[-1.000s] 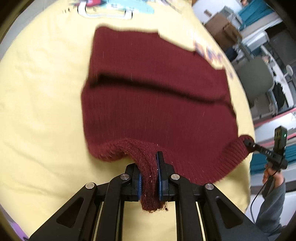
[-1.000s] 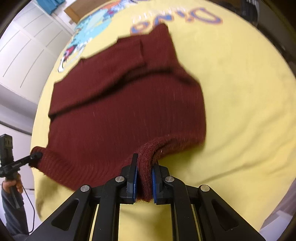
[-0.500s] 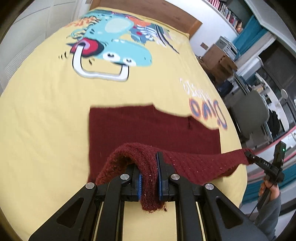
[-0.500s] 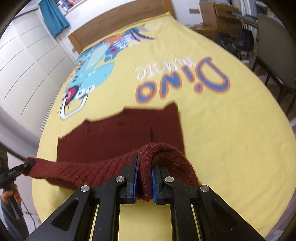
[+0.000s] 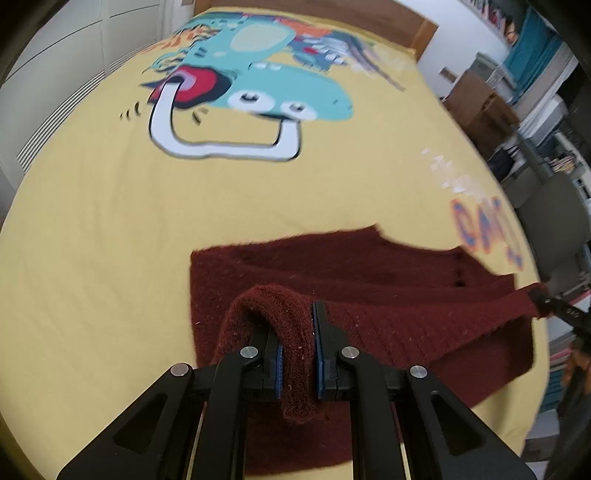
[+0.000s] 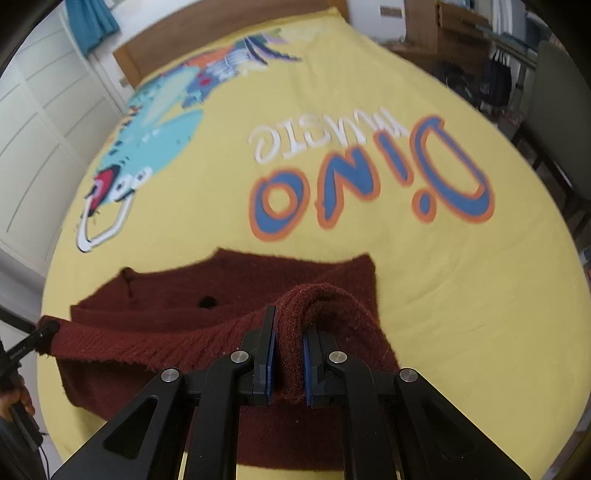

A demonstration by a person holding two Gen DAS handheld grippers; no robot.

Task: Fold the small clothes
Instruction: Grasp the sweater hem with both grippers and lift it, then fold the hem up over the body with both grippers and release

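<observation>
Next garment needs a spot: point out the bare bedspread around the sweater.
Bare yellow bedspread lies left of the maroon sweater, and between its far edge and the dinosaur print. More lies right of it, below the "Dino" lettering. Crowded: the near edge, where left tool and right tool grip the lifted hem.

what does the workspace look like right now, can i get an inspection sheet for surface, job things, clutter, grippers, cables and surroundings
Surface: yellow bedspread with a cartoon dinosaur print and "Dino" lettering.
Job's things: one maroon knit sweater, far part flat on the bed, near edge lifted.
Clutter: nothing seen on the bed.
Grippers: left gripper and right gripper each shut on the sweater's near edge, at opposite ends.
Cables: nothing clearly seen.
Surroundings: wooden headboard, white cupboard doors, grey chair, teal curtain.
</observation>
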